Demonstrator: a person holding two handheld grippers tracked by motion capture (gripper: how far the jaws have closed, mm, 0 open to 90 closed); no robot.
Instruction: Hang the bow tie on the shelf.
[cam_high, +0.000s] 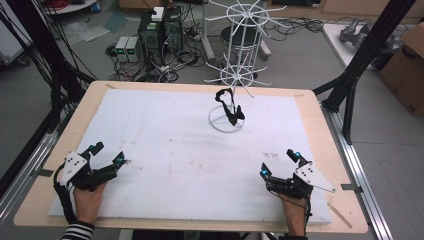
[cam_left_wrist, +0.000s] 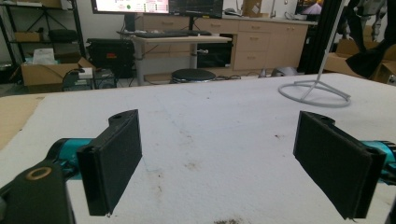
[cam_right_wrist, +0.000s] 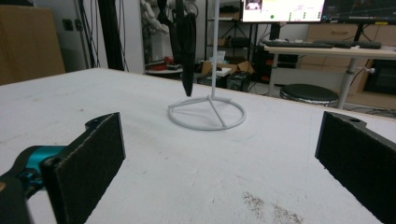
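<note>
Evidently the black strap (cam_high: 229, 106) is hanging from the white wire rack (cam_high: 235, 75) at the far middle of the bench (cam_high: 165, 150), its lower end dangling just above the rack's ring base (cam_right_wrist: 207, 113). It is looking limp, light and likely to swing, so pinching it low, below the rack's arms, is seeming best. Both the left hand-held gripper (cam_high: 106, 155) and the right hand-held gripper (cam_high: 279, 162) are resting near the front edge, jaws spread wide, holding nothing. The thin spokes may be snagging it.

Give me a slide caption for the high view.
Both open hand-held grippers, left and right, rest before white rack holding black item.
</note>
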